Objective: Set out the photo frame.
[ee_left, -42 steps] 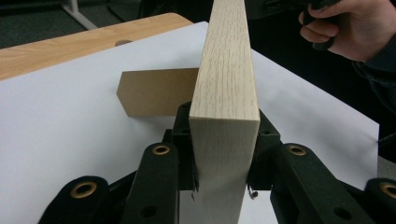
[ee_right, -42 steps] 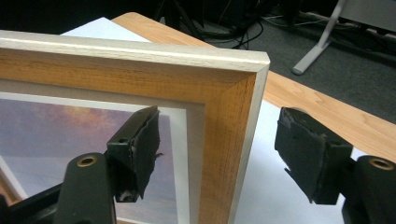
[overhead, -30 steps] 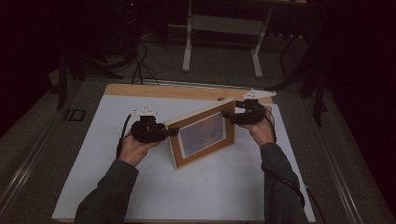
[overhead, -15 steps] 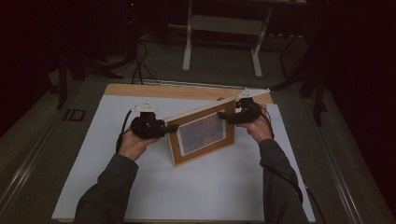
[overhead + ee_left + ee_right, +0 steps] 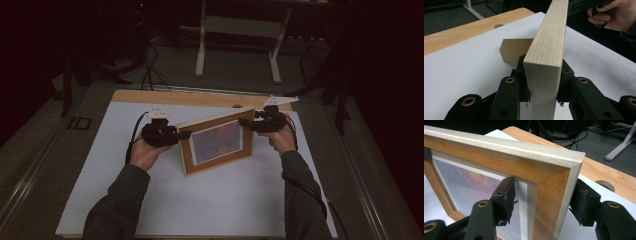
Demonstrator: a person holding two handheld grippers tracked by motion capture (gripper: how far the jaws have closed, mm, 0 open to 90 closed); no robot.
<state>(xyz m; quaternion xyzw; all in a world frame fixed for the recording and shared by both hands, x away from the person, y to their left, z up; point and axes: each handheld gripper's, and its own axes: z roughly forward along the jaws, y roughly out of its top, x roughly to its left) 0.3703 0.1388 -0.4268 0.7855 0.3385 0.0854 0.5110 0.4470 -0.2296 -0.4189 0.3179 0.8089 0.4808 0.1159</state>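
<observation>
A light wooden picture frame (image 5: pixel 217 142) with a pale purple print stands upright on the white sheet, propped by a brown easel back (image 5: pixel 515 50). My left gripper (image 5: pixel 177 135) is shut on the frame's left edge; its pads (image 5: pixel 521 72) press both faces of the wood (image 5: pixel 551 37). My right gripper (image 5: pixel 247 122) straddles the frame's upper right corner (image 5: pixel 549 177). Its jaws have just been closing, and a thin gap still shows at each pad (image 5: pixel 507 195). The person's right hand (image 5: pixel 609 15) appears at the frame's far end.
A white sheet (image 5: pixel 225 200) covers most of the wooden table (image 5: pixel 200 97), which has a round hole (image 5: pixel 237 105) near its far edge. Beyond it are dark floor, cables (image 5: pixel 147 65) and a white stand's legs (image 5: pixel 202 50).
</observation>
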